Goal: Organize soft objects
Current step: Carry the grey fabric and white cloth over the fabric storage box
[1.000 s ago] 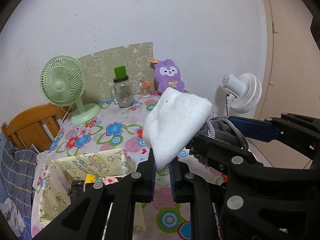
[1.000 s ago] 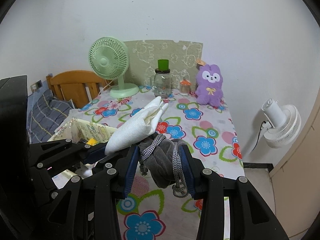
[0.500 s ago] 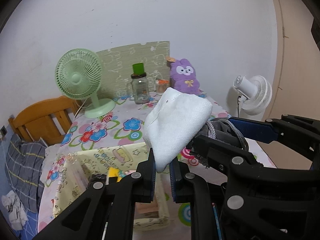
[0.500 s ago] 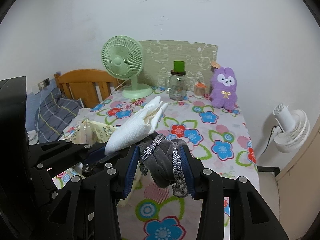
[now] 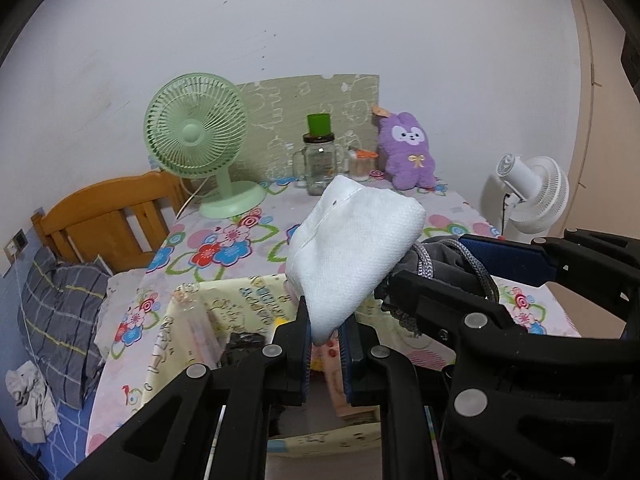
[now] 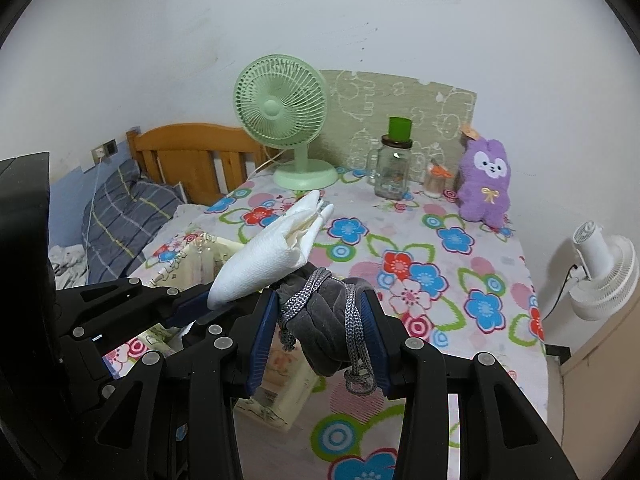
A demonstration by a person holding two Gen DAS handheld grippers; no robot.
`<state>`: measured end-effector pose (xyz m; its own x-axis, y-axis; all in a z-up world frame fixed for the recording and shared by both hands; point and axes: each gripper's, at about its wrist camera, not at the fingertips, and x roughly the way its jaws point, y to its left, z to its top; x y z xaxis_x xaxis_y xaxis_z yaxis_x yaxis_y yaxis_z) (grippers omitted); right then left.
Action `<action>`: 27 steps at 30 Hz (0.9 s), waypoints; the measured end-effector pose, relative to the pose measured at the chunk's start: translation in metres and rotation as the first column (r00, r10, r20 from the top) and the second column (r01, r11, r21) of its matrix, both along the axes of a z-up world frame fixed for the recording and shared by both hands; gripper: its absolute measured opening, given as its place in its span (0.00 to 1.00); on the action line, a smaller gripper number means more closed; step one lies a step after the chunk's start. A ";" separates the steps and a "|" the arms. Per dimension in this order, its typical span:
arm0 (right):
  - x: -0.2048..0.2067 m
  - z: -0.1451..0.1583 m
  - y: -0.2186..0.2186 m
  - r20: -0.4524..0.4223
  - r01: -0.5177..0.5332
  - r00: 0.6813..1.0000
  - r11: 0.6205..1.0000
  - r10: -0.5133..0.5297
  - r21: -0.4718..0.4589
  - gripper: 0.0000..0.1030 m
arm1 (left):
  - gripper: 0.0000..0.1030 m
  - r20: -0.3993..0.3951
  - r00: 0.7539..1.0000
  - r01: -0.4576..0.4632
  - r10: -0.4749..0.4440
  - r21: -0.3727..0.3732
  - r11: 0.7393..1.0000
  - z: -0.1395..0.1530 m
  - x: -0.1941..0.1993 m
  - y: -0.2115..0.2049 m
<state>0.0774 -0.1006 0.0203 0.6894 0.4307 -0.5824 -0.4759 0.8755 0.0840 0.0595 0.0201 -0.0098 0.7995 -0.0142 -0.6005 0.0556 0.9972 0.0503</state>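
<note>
The left tool (image 5: 325, 330) is angling downward, its jaws pinching the lower corner of a folded white cloth (image 5: 354, 248) that is sticking up above a cream patterned storage box (image 5: 224, 304) on the floral worktop (image 6: 432, 248). Just beside it, the right tool (image 6: 326, 314) is tilting down likewise, clamping a grey bundle wound with grey cord (image 6: 324, 320) over the box's near edge.

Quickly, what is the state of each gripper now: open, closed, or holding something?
Left gripper: closed on the white cloth.
Right gripper: closed on the grey pouch with its cord.
</note>
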 end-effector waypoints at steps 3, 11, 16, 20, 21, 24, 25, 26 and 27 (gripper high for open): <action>0.003 -0.003 0.009 -0.011 -0.009 1.000 1.000 0.009 -0.003 0.44 | 0.09 -0.009 1.000 -0.010 0.010 0.000 1.000 -0.005 0.001 0.009; 0.011 -0.016 0.033 -0.047 -0.030 0.998 0.999 0.030 -0.016 0.44 | 0.09 -0.037 0.999 -0.029 0.029 0.001 1.000 -0.019 0.006 0.028; 0.016 -0.025 0.048 -0.070 -0.039 0.997 0.999 0.038 -0.018 0.44 | 0.09 -0.063 0.997 -0.037 0.037 0.003 0.999 -0.030 0.009 0.039; 0.019 -0.034 0.058 -0.093 -0.049 0.995 0.998 0.047 -0.027 0.44 | 0.10 -0.084 0.996 -0.044 0.043 -0.007 0.999 -0.040 0.009 0.047; 0.020 -0.035 0.061 -0.097 -0.052 0.994 0.998 0.049 -0.031 0.44 | 0.10 -0.090 0.995 -0.047 0.046 -0.010 0.999 -0.041 0.010 0.048; 0.021 -0.042 0.067 -0.114 -0.061 0.992 0.997 0.056 -0.042 0.44 | 0.10 -0.113 0.992 -0.052 0.049 -0.022 0.998 -0.048 0.011 0.052; 0.022 -0.044 0.069 -0.120 -0.065 0.991 0.997 0.059 -0.045 0.44 | 0.10 -0.121 0.991 -0.053 0.050 -0.025 0.998 -0.051 0.011 0.053; 0.023 -0.047 0.070 -0.126 -0.068 0.990 0.997 0.061 -0.048 0.44 | 0.11 -0.125 0.991 -0.055 0.051 -0.026 0.998 -0.052 0.011 0.054; 0.023 -0.049 0.072 -0.132 -0.070 0.989 0.996 0.063 -0.050 0.44 | 0.12 -0.133 0.990 -0.056 0.052 -0.028 0.998 -0.055 0.011 0.055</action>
